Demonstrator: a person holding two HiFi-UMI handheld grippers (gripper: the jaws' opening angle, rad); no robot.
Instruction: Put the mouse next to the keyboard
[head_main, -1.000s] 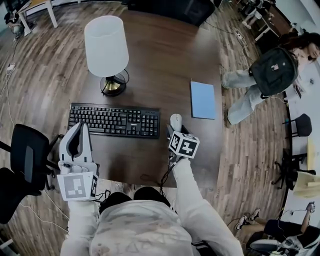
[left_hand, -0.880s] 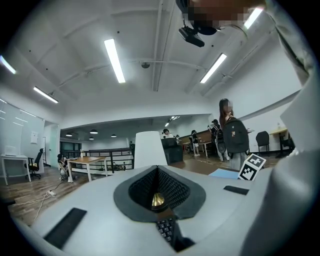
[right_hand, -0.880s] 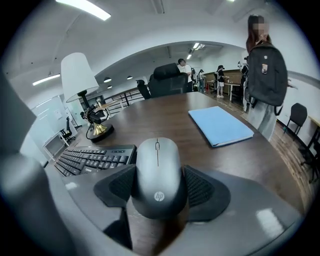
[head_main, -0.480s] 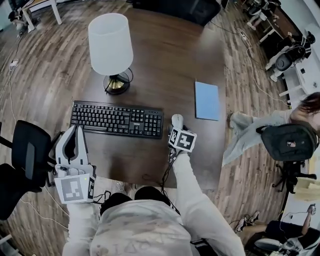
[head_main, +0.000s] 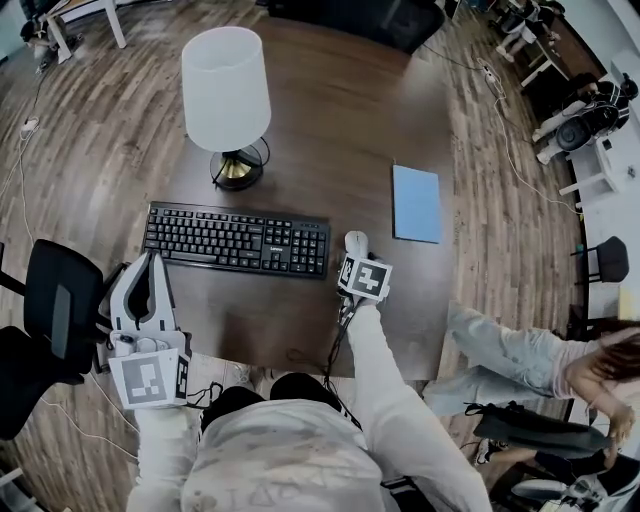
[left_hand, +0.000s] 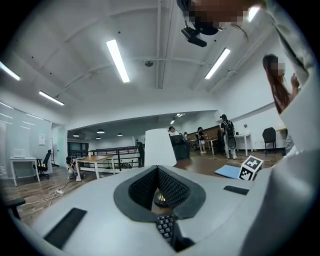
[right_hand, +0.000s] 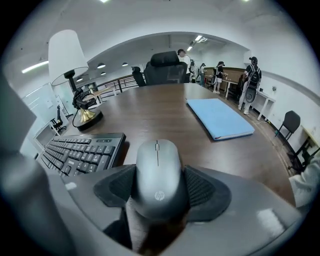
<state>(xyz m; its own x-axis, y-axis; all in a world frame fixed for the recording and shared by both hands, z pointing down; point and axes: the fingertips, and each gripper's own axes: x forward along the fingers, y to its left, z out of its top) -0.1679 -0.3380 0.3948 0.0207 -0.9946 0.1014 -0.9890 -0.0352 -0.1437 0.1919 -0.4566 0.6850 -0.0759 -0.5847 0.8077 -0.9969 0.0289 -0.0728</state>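
Now, smooth oval mouse (right_hand: 156, 172) btwn R gripper (right_hand: 157, 189) ribbed pads (right_hand: 204, 187), by keyboard (right_hand: 80, 151)

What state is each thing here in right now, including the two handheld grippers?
right gripper: shut on the grey HP mouse.
grey HP mouse: just off the right end of the black keyboard.
black keyboard: flat on the brown wooden table.
left gripper: shut, empty.
white-shaded lamp: upright.
blue notebook: closed, lying flat.
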